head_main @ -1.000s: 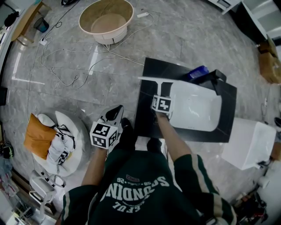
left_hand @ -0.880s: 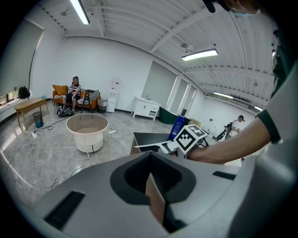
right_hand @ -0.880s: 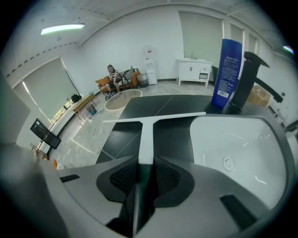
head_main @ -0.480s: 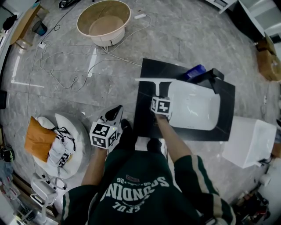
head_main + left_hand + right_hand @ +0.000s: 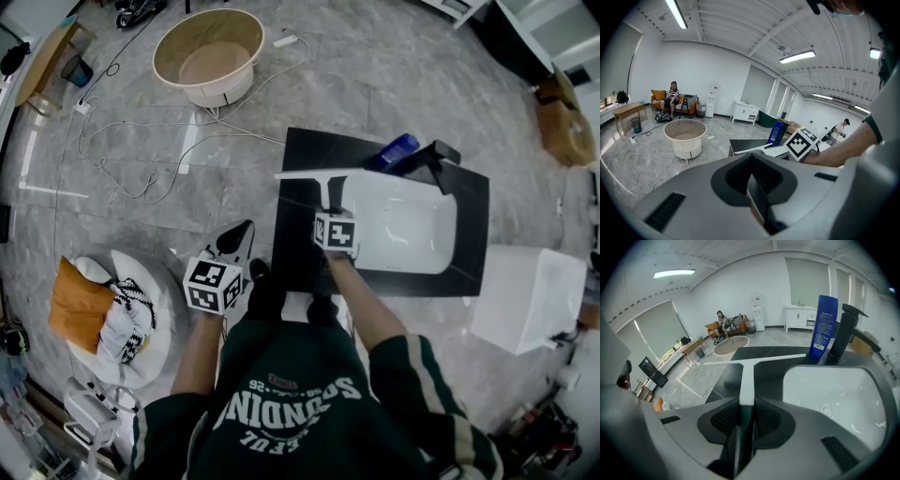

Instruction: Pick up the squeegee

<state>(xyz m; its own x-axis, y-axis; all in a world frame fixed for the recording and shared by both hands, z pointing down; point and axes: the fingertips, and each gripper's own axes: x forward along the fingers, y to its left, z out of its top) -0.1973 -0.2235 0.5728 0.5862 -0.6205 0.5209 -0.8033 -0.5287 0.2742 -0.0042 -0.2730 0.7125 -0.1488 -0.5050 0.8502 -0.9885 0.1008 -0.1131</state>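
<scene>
Gripping the squeegee (image 5: 746, 369) by its white handle, the right gripper (image 5: 742, 423) presses both jaws against the handle's sides, as its own view shows. The long blade lies crosswise at the far end, pointing away from the person. In the head view the squeegee (image 5: 330, 178) sits over the black countertop (image 5: 305, 253), with the blade reaching the left rim of the white sink (image 5: 441, 258). Whether the blade touches the surface cannot be told. A blue bottle (image 5: 395, 149) and a black faucet (image 5: 429, 157) stand behind the sink, just beside each other. The left gripper (image 5: 242, 232) hangs over the grey floor (image 5: 141, 206) to the left of the countertop, well apart from the squeegee. Its jaws are together with nothing between them. A round tub (image 5: 208, 52) stands on the floor farther off.
</scene>
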